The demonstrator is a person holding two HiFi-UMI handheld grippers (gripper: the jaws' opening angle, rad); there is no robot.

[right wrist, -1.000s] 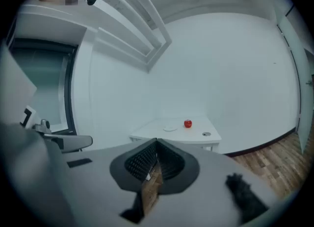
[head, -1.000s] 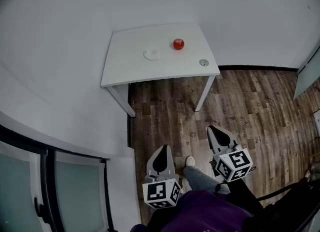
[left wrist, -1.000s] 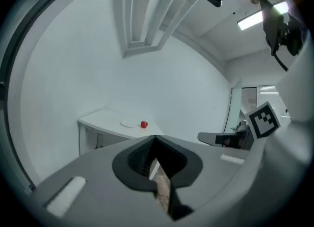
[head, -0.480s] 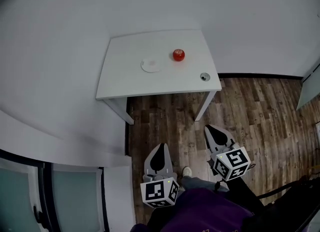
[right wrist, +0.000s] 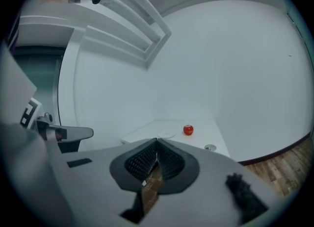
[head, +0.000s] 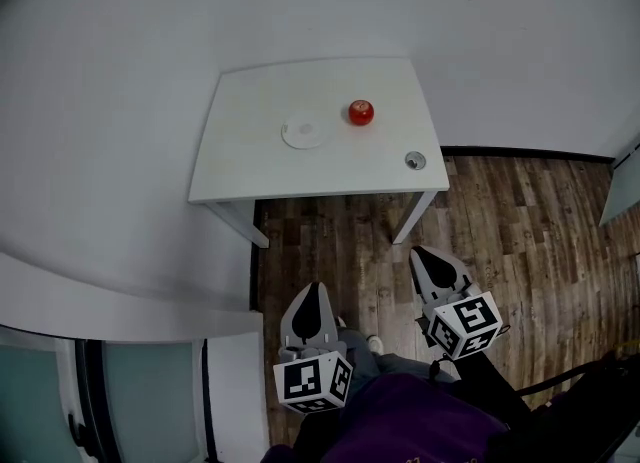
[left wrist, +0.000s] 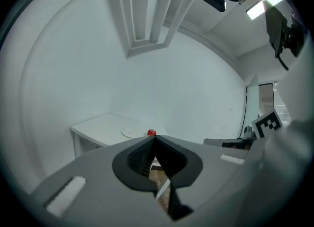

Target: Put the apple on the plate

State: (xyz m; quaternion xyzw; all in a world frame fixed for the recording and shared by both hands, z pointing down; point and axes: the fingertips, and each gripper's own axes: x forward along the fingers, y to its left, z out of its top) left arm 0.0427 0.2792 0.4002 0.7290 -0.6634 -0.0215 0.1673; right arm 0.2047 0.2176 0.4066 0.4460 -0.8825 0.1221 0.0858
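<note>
The place shown is a bare indoor room of the office or test-room kind. A plain white table (head: 250, 166) is set into a corner of blank white walls (head: 120, 101). The floor (head: 520, 241) is laid with wood-look planks and edged by a dark skirting (head: 530, 154). A glazed panel (head: 40, 391) in a dark frame is seen at one side, and a strip light (left wrist: 264, 6) is mounted on the ceiling.

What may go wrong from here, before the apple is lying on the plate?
Both the left gripper and the right gripper are shut and short of the table; if one arrives shut, it may knock the apple rather than grip it.
The apple is round, so a nudge could roll it away from the plate.
The small round object near the table's front corner might be bumped on the way.
</note>
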